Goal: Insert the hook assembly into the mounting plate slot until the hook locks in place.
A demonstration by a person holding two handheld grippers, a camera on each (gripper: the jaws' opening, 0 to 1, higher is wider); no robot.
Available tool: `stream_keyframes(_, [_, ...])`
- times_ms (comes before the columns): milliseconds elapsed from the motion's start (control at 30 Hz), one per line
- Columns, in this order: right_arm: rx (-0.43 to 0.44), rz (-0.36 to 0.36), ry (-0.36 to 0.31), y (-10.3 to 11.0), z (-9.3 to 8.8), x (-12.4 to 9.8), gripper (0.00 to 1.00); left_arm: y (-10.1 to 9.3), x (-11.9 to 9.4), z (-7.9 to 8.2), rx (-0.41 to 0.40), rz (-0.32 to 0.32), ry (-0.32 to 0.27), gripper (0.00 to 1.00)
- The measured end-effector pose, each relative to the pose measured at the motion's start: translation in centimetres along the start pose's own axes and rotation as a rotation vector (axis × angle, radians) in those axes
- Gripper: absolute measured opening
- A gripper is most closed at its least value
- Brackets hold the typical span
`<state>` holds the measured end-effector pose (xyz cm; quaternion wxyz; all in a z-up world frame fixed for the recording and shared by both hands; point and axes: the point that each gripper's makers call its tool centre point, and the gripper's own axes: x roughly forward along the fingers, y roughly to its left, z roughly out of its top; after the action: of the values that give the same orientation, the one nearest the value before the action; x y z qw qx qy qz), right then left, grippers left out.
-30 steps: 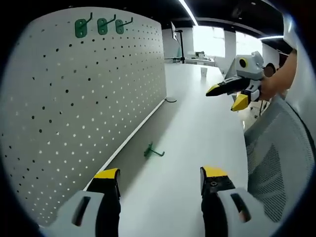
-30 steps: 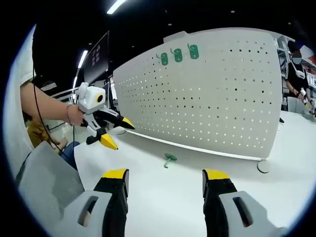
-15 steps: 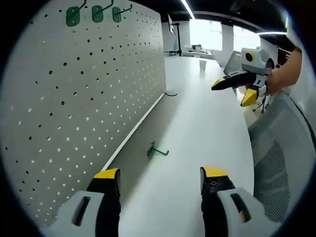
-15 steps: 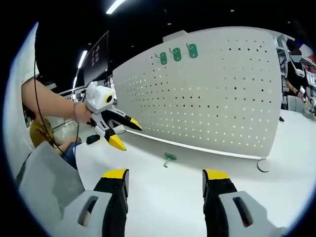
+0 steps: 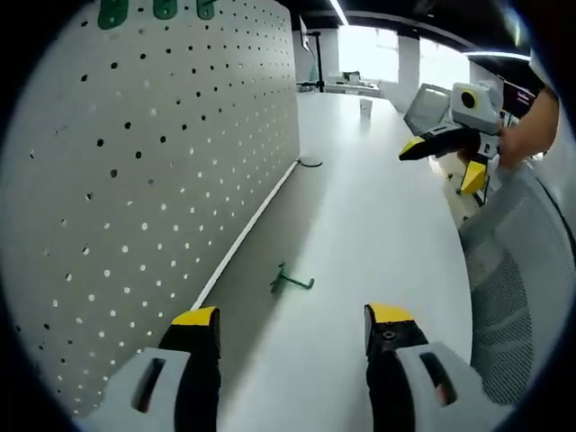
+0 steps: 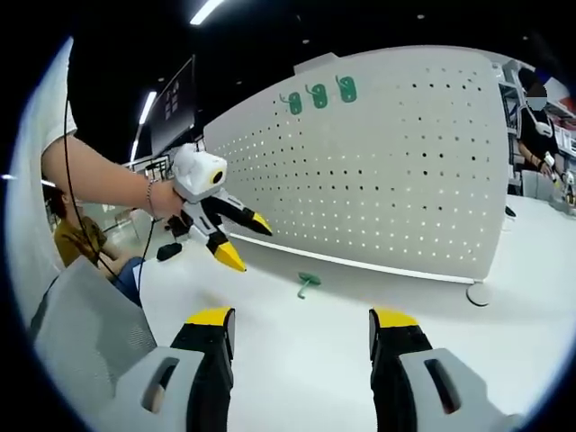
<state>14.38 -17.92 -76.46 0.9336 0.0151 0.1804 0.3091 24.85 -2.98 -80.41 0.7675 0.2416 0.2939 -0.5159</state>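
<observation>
A loose green hook point(image 5: 290, 282) lies on the white table close to the foot of the white pegboard point(image 5: 153, 171); in the right gripper view the same hook point(image 6: 308, 283) lies in front of the pegboard point(image 6: 396, 171). Three green hooks point(image 6: 319, 94) hang in a row near the board's top edge, also seen as hooks point(image 5: 162, 11). My left gripper point(image 5: 292, 328) is open and empty, short of the loose hook. My right gripper point(image 6: 301, 328) is open and empty, farther back from it. Each shows in the other's view: left gripper point(image 6: 247, 240), right gripper point(image 5: 439, 164), both open in the air.
A grey mesh chair back point(image 5: 522, 297) stands at the table's edge, also seen as the chair point(image 6: 81, 333). A round foot of the pegboard point(image 6: 477, 292) rests on the table point(image 6: 306, 360). A person's forearm point(image 6: 103, 180) holds the left gripper. Desks and monitors stand far behind.
My left gripper has moved forward along the pegboard toward the loose hook. The hook has not moved. The right gripper has barely shifted.
</observation>
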Motion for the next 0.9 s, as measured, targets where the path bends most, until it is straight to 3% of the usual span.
stream_keyframes(333, [0.008, -0.008, 0.002, -0.3, -0.4, -0.3, 0.58, -0.5, 2.1, 0.2, 0.037, -0.049, 0.039, 0.66])
stream_keyframes(900, [0.000, -0.001, 0.024, -0.1, -0.9, -0.7, 0.58, -0.2, 4.3, -1.0, 0.092, -0.104, 0.110, 0.65])
